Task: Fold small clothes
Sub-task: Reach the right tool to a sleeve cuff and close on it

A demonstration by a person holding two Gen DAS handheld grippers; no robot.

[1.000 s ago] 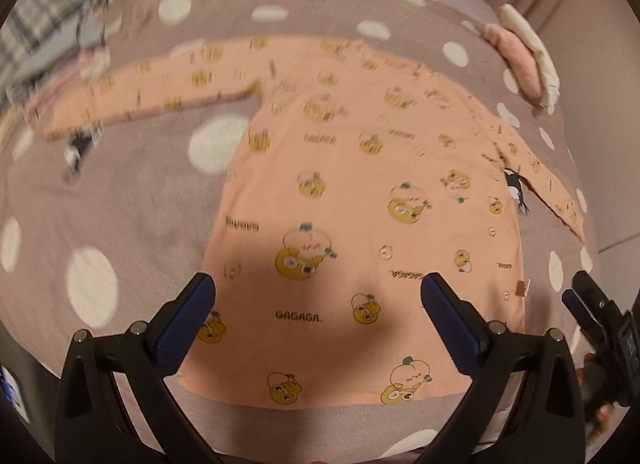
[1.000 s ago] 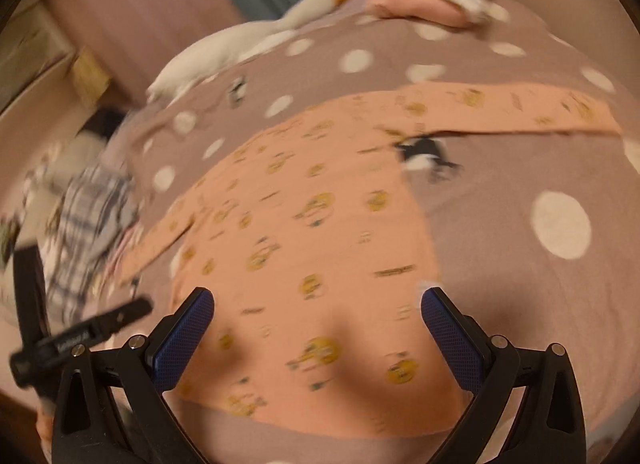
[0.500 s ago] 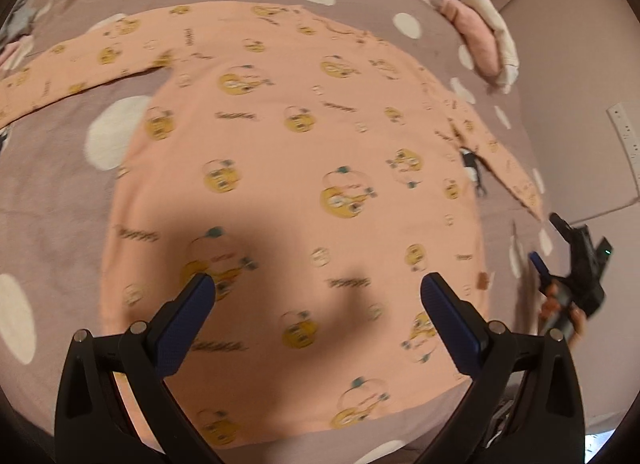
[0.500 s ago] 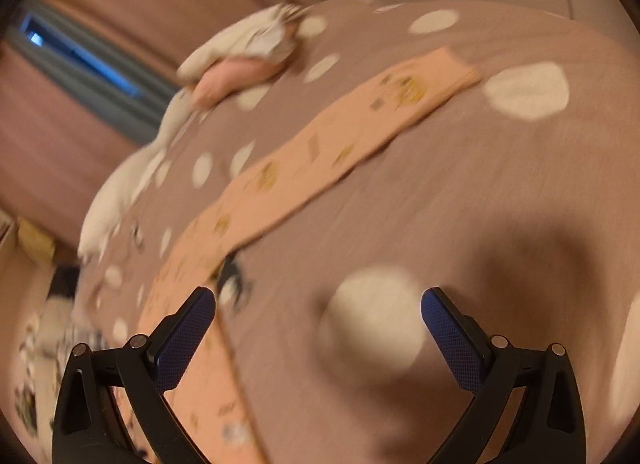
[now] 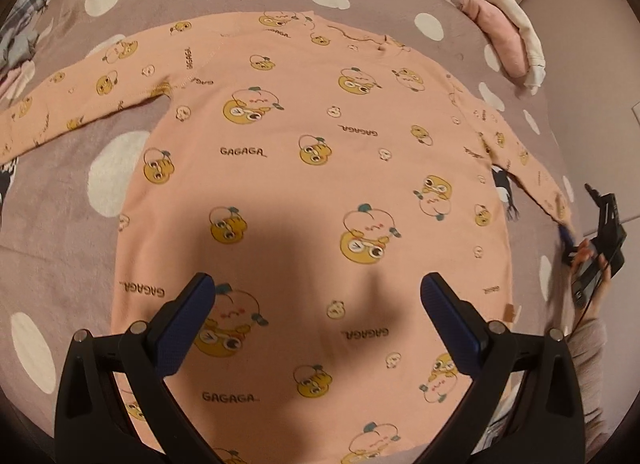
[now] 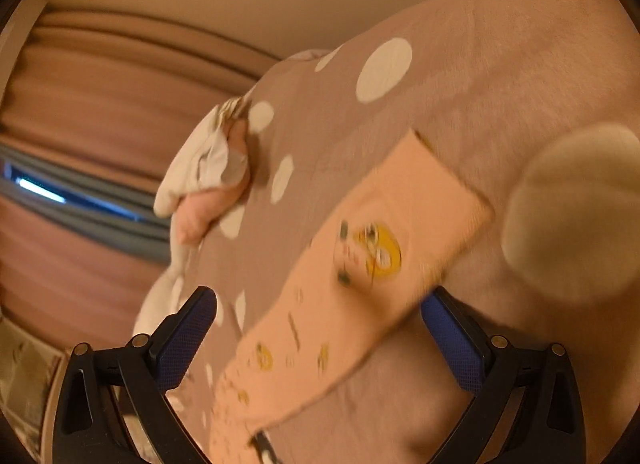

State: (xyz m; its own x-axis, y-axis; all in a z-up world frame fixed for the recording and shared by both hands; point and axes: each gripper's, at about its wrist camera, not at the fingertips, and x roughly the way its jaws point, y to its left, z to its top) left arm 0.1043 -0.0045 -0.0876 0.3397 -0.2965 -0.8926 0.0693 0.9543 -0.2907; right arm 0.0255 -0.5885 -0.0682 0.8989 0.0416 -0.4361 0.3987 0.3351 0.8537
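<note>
The peach shirt [image 5: 320, 191] lies flat on the bed [image 5: 60, 232], light and limp; best pinched at its sleeve cuff [image 6: 432, 191], where the right claw [image 6: 318, 338] gapes, while the left claw [image 5: 318, 322] hovers open too

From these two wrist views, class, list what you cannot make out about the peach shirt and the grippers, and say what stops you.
1. Peach shirt hem: left wrist view, cut off behind the open left gripper and the bottom edge.
2. Left sleeve end: cut off by that view's left edge.
3. Right gripper contact with the sleeve cuff: right wrist view, motion blur; left wrist view, too small.
4. Folded clothes: blurred.
</note>
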